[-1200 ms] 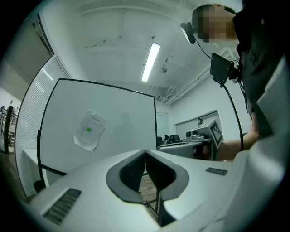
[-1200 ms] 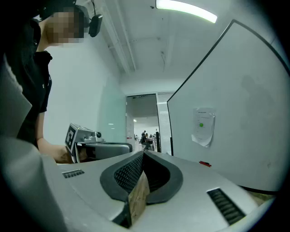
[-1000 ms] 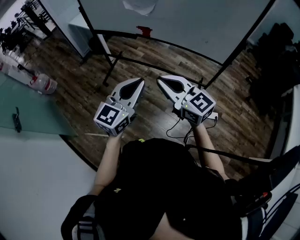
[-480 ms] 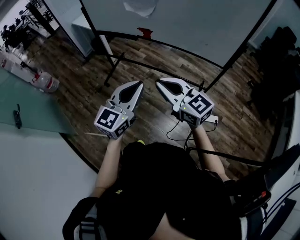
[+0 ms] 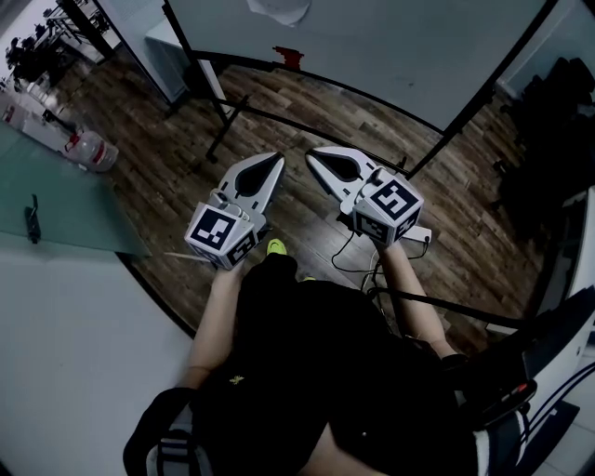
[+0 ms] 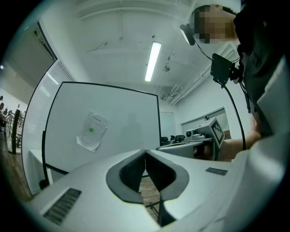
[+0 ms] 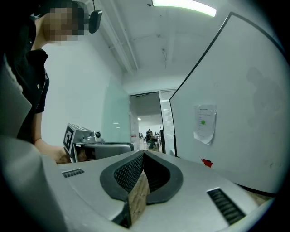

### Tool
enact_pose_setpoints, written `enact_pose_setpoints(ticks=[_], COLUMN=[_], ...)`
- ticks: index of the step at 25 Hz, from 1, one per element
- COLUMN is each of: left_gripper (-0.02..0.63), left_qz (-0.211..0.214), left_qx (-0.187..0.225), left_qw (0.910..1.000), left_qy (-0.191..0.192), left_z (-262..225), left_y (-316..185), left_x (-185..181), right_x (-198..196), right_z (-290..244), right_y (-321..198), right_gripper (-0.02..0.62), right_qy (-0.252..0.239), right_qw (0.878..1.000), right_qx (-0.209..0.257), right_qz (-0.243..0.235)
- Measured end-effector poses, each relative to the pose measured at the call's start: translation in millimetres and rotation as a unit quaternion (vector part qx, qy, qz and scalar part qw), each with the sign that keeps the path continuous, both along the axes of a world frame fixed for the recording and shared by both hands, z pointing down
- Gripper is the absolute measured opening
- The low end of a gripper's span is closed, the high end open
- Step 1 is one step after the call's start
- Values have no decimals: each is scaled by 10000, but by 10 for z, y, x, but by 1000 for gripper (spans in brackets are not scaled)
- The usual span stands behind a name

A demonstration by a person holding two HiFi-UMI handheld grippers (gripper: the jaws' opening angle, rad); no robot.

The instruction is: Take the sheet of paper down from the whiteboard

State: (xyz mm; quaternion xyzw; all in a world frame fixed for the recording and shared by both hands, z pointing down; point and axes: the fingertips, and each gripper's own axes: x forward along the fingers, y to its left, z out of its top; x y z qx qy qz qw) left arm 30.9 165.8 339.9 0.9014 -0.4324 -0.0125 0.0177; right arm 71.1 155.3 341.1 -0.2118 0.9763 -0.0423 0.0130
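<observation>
A white sheet of paper [image 6: 92, 131] with a green dot hangs on the whiteboard [image 6: 122, 113], ahead of both grippers and well apart from them. The same sheet of paper [image 7: 205, 123] shows in the right gripper view, and its lower edge [image 5: 277, 9] at the top of the head view. My left gripper [image 5: 277, 160] and right gripper [image 5: 311, 154] are held side by side above the wooden floor, pointing level at the board. Both are shut with nothing between the jaws. Left gripper [image 6: 145, 151]; right gripper [image 7: 142, 152].
A small red object [image 5: 287, 59] sits on the whiteboard's lower rail [image 5: 372, 93]. Black stand legs [image 5: 223, 130] reach onto the floor. A glass table [image 5: 56, 204] with a dark item and plastic bottles [image 5: 88, 149] lies left. Cables [image 5: 353, 256] trail on the floor below the right gripper.
The view has crept slightly toward the whiteboard and the left gripper has shifted a little; both stay shut and empty. A yellow-green shoe now shows below the left gripper.
</observation>
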Motion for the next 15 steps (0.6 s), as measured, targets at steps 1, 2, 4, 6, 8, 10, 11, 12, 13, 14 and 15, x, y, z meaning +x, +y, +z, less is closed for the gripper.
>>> enact_pose_setpoints(ticks=[1, 2, 4, 6, 8, 10, 11, 12, 13, 14, 15], left_gripper=[20, 20, 20, 20, 20, 20, 20, 20, 20, 20, 20], left_qz=[-2, -6, -22, -29, -34, -13, -8, -5, 3, 27, 64], left_qx=[17, 36, 63, 77, 66, 65, 54, 44, 42, 59, 94], left_qw=[10000, 10000, 10000, 10000, 10000, 10000, 10000, 10000, 9999, 9999, 9999], left_qy=[10, 18, -3, -2, -7, 10, 50, 84, 98, 101, 104], left_z=[-3, -4, -5, 11, 33, 31, 24, 16, 11, 13, 22], left_y=[-13, -30, -69, -114, -167, -248, -293, -334, -374, -418, -468], left_x=[-3, -12, -44, -90, -134, -157, -162, -165, -169, -176, -183], right_x=[-4, -12, -43, -83, -113, -126, -130, -135, -142, -150, -159], right_z=[-2, 1, 16, 36, 65, 75, 72, 68, 66, 63, 62], right_y=[-15, -32, -64, -97, -139, -217, -260, -297, -334, -376, -424], right_gripper=[-2, -2, -2, -2, -2, -2, -2, -2, -2, -2, -2], right_qy=[-4, -7, -3, 10, 43, 76, 79, 80, 88, 100, 109], right_qw=[10000, 10000, 10000, 10000, 10000, 9999, 9999, 9999, 9999, 9998, 9998], right_qx=[0, -2, -16, -23, -31, -28, -25, -25, -21, -12, -8], right_qz=[-9, -16, -36, -28, 17, 86, 111, 128, 141, 158, 176])
